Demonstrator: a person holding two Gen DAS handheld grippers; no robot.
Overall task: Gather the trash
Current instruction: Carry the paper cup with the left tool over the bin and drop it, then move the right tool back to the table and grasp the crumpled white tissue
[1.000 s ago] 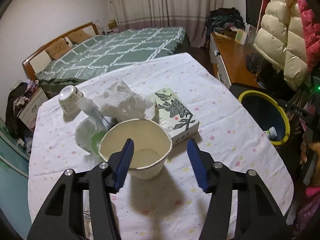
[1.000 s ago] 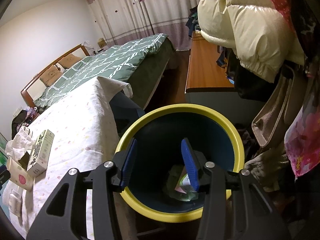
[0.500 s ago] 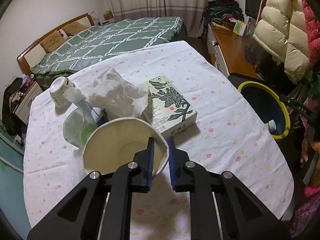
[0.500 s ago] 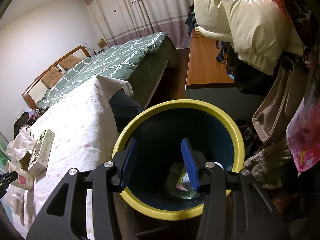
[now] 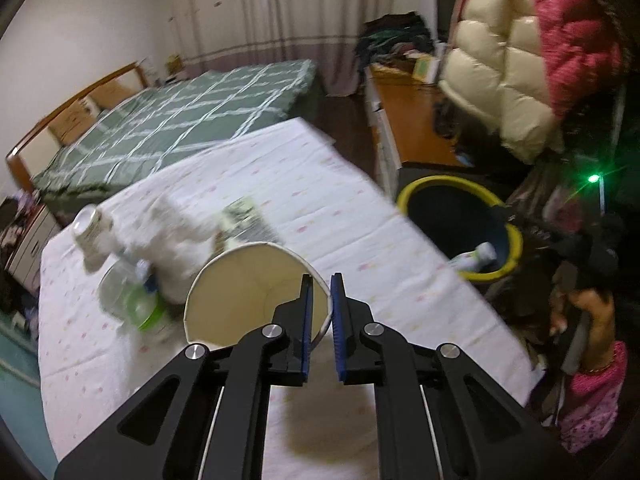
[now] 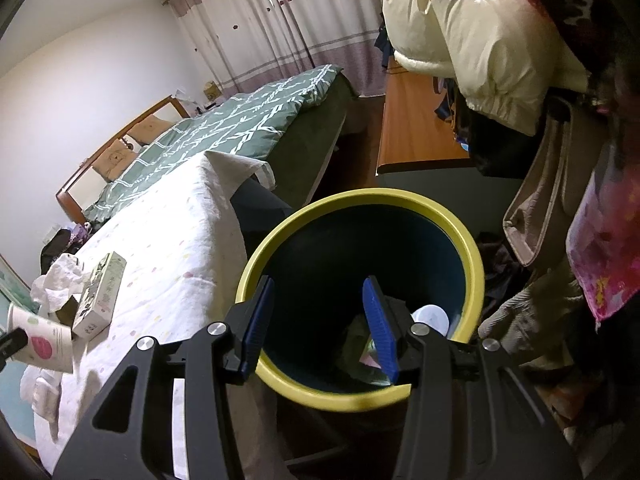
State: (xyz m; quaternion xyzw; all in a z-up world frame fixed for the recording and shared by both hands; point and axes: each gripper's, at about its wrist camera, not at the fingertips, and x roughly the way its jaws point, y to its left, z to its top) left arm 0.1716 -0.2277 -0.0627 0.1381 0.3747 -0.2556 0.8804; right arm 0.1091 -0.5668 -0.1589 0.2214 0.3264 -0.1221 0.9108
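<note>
Cream paper forms the cup (image 5: 256, 292) that the left claw (image 5: 320, 292) pinches by its rim, one blue pad inside the wall and one outside, jaws nearly together. The cup is tilted, its mouth turned toward the camera, above the white dotted cloth of the tabletop (image 5: 360, 216). Behind it, blurred, lie a crumpled white tissue (image 5: 176, 232), a clear plastic bottle with a green label (image 5: 132, 300), a small white container on its side (image 5: 88, 232) and a printed box (image 5: 250, 226).

From the right wrist view, the right claw (image 6: 320, 320) hangs partly spread over the mouth of the yellow-rimmed dark bin (image 6: 476, 264), with nothing between its pads. Some litter sits at the bottom of the bin, including a white round piece (image 6: 430, 316). The bin stands just beside the tabletop's edge. At far left in that view the cup shows its pink-dotted side.
</note>
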